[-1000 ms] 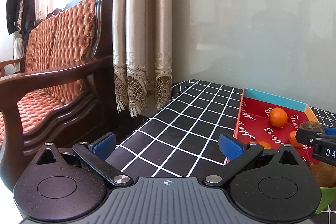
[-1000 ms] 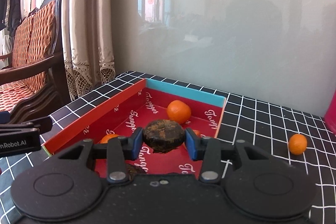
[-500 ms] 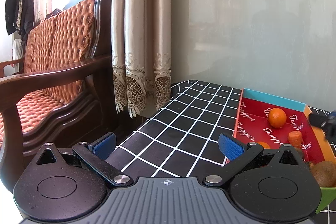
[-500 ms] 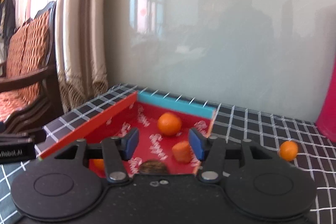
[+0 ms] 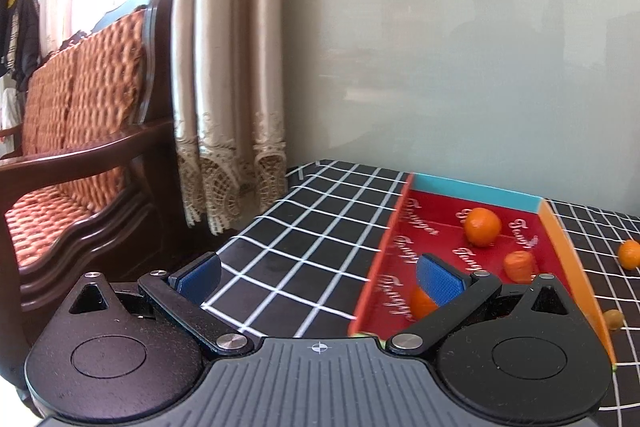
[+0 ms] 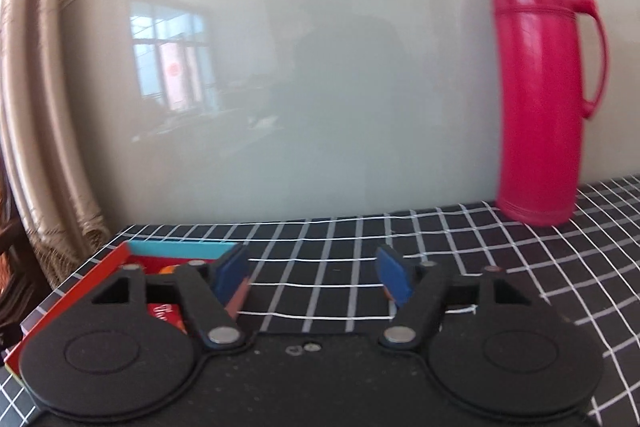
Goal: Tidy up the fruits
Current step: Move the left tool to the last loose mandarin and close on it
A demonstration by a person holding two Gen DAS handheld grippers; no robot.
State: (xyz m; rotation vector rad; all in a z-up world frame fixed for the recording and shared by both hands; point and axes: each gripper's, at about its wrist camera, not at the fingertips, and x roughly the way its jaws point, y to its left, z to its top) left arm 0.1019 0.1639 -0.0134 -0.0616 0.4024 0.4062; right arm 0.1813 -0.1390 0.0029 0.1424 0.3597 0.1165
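Red flask beyond the right tool, just parted, seemingly empty; left tool apart.

Bare checked tabletop ahead of right gripper; red flask blocks far right.

My two handheld grippers, black plastic bodies with blue pads

On my left gripper I see ribbed grey housing, a small crosshair mark, round black discs, silver pivot screws and blue-padded fingers; my right gripper has matte black housing, matching discs and screws.
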